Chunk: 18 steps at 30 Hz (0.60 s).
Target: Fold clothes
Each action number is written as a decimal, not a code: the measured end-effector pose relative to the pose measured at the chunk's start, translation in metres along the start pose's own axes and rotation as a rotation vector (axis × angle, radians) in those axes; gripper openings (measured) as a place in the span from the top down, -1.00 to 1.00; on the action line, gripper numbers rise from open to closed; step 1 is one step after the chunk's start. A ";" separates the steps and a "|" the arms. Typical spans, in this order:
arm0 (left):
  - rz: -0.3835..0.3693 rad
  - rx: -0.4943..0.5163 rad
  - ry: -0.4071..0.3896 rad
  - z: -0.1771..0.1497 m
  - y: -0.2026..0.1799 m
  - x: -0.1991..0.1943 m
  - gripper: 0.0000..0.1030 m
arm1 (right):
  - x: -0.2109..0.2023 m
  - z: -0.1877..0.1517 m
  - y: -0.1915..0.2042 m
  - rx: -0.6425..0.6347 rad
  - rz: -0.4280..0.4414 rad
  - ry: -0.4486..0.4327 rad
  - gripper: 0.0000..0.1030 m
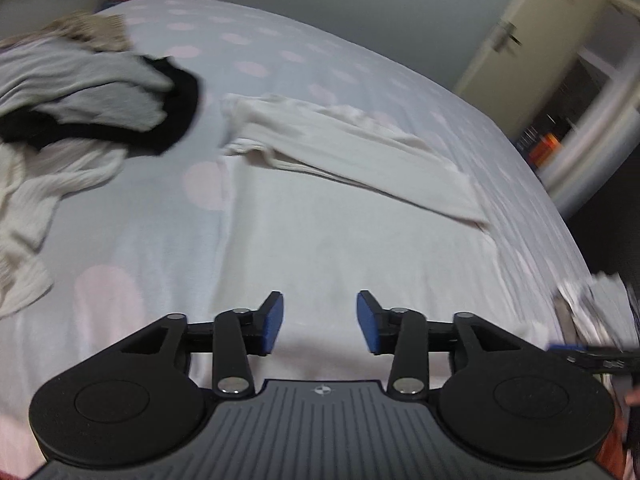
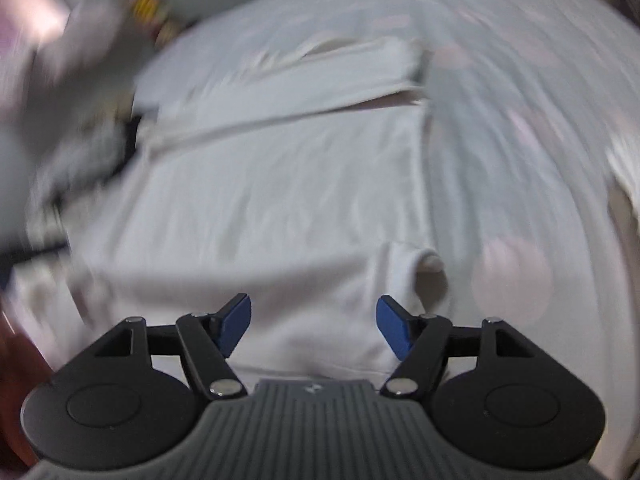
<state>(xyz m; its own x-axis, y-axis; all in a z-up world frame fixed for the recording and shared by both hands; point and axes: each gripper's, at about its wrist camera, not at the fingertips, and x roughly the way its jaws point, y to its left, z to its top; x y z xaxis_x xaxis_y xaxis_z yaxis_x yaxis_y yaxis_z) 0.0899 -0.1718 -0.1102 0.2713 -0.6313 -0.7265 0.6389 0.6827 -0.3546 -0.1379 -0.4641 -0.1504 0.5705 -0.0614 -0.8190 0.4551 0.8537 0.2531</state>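
A white long-sleeved garment [image 1: 344, 216] lies spread flat on the bed, one sleeve [image 1: 352, 148] folded across its top. My left gripper [image 1: 320, 322] is open and empty, just above the garment's near part. In the blurred right wrist view the same garment [image 2: 280, 184] fills the middle, with a folded sleeve [image 2: 304, 76] at the far end and a cuff [image 2: 424, 264] near the right finger. My right gripper [image 2: 314, 330] is open and empty over the garment's near edge.
A pile of unfolded clothes, grey [image 1: 80, 84], black [image 1: 176, 120] and cream [image 1: 36, 200], lies on the left of the bed. The pale polka-dot bedsheet [image 1: 280, 52] covers the bed. More laundry [image 1: 592, 308] sits at the right edge. A door [image 1: 536, 32] stands beyond.
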 end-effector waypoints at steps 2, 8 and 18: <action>-0.020 0.082 0.041 0.000 -0.012 0.003 0.22 | 0.005 -0.002 0.018 -0.143 -0.046 0.032 -0.40; 0.009 0.420 0.168 -0.001 -0.040 0.008 0.22 | 0.024 -0.022 0.052 -0.627 -0.201 0.139 -0.40; 0.059 0.919 0.459 -0.047 -0.049 0.028 0.22 | 0.036 -0.033 0.050 -0.726 -0.178 0.217 -0.24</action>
<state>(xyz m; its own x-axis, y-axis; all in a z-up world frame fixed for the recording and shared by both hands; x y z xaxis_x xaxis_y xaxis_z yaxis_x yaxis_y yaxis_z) 0.0323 -0.2051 -0.1408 0.1420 -0.2728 -0.9515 0.9899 0.0407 0.1361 -0.1174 -0.4064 -0.1844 0.3501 -0.1901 -0.9172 -0.0778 0.9699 -0.2307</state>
